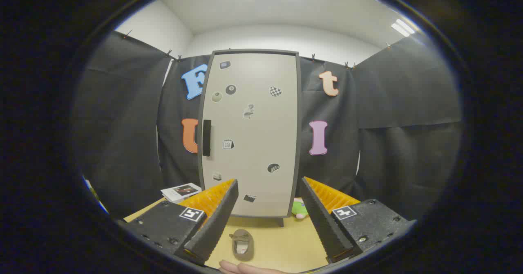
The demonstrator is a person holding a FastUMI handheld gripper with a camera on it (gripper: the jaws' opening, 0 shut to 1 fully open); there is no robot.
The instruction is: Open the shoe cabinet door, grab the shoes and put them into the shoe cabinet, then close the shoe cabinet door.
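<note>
A small booklet point(181, 191) is seen lying on the wooden surface point(286, 241) left of the cabinet; a green and pink toy point(299, 208) sits at its right foot.

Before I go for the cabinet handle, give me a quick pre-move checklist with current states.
1. Cabinet door shut, ready to be opened: ok.
2. Handle on the door's left edge, unobstructed: ok.
3. Gripper open with nothing between its fingers: ok.
4. Shoe on the table, between the fingers, ahead of the door: ok.
5. Hand near the shoe, close to the fingers: not ok.
6. Space inside the cabinet: cannot tell.
</note>
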